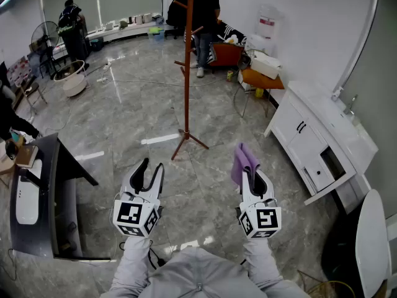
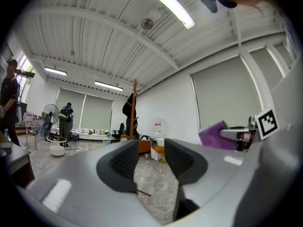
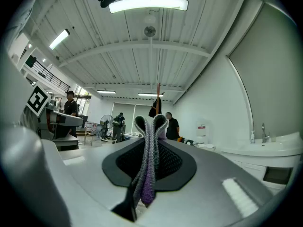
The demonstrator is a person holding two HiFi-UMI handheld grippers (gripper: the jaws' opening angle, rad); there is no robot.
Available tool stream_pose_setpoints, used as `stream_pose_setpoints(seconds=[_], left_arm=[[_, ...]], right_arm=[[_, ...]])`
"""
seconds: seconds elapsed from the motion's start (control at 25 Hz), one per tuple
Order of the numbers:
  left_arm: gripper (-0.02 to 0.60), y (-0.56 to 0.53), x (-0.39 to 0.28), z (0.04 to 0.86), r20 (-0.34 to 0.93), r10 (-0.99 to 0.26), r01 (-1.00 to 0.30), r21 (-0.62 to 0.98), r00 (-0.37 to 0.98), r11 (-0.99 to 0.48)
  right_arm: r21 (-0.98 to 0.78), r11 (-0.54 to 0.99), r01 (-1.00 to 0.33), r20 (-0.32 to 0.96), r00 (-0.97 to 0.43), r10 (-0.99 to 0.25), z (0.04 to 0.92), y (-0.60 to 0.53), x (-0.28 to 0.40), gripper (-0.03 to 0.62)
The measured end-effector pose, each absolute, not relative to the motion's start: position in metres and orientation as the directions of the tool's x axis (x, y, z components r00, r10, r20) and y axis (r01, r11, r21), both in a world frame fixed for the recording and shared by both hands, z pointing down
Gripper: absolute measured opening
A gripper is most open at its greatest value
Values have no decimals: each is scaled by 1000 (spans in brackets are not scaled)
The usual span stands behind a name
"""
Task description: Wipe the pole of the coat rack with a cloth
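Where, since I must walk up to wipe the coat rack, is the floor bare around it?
Bare floor runs from you to the feet of the coat rack, and leftward to the dark desk. Right of the rack it is crowded: the orange table and the white cabinet. Behind it a cable crosses the floor.

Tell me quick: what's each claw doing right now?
Left claw: open, nothing between its jaws.
Right claw: closed on the purple cloth.
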State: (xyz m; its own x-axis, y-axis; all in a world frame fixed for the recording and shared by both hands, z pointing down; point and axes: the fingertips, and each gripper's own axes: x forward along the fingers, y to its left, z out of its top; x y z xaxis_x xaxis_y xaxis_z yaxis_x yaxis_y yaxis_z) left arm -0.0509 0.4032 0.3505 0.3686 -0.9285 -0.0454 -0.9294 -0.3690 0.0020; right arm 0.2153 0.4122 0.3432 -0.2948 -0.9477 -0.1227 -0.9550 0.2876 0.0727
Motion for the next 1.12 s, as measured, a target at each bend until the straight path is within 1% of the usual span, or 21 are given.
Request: stream_pose_setpoints(seconds=[0.6,0.76,1.12], left_arm=[[178,391,-61,355,-43,-927,-928,14,373,-373],[178,387,-70,355,-41,-922,-923,16,385,-386],[178,368,-104,365,-27,-902,-902,16,431,-431]], right_arm=[[71,293,-954,-107,-299,-948,347,401,204,52],[44,300,-953,-125,-303,-945,344,399,193,53],[30,251,-967,-126,-253,-959,355,391,158,54]])
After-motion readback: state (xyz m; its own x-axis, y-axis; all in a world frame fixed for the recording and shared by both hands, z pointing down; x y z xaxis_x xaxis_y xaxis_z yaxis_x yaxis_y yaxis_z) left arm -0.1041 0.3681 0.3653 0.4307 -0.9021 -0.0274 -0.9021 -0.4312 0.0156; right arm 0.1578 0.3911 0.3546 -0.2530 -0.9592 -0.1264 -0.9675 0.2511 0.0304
